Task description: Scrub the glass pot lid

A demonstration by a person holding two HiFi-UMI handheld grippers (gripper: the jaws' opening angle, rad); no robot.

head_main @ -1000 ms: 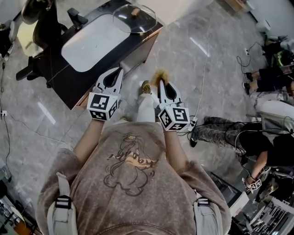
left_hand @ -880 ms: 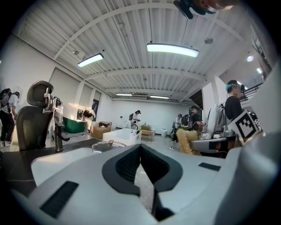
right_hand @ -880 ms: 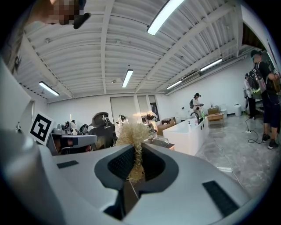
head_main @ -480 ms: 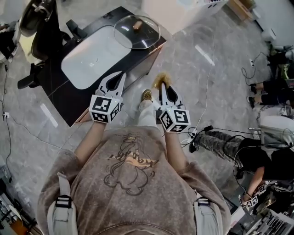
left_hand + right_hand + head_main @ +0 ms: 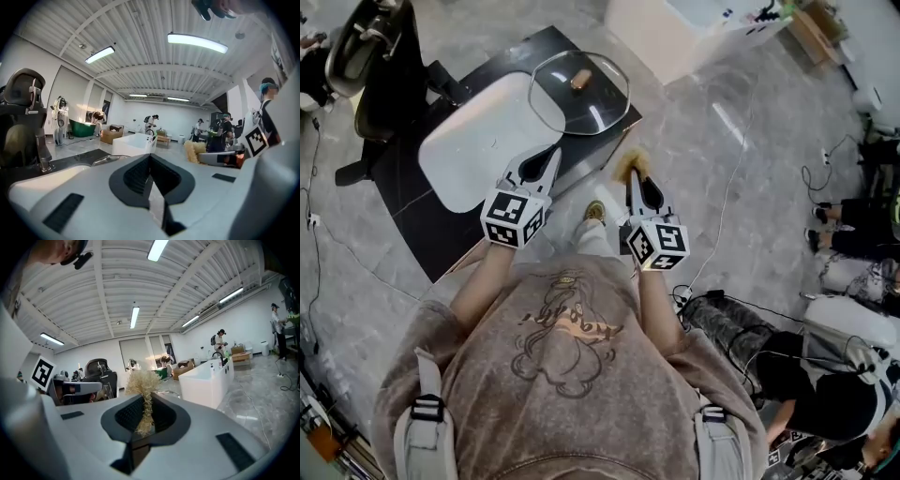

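On the grey stone floor in the head view, we are standing at the near side of a black table (image 5: pixel 405 192) and holding both tools out level toward it. The left gripper (image 5: pixel 551 152) is reaching over the table's edge, beside a white board (image 5: pixel 478 141) lying on the top. The right gripper (image 5: pixel 630 172) is hanging just off the table's corner, with a straw-coloured scrubber (image 5: pixel 627 160) sticking out of its tip. The glass pot lid (image 5: pixel 602 111) is lying flat on the table's far right corner, knob up, ahead of both grippers and apart from them. A black chair (image 5: pixel 377 70) is standing at the table's far left.

In the left gripper view, we are keeping the jaws pressed together with nothing between them. The lid's rim is showing low just beyond them, and a white counter (image 5: pixel 133 143) is standing farther off. The right gripper and its scrubber are showing at the right.

In the right gripper view, we are pinching the scrubber's strands between the jaws, its frizzy tuft rising above them. The left gripper is showing at the left, with the chair behind it.
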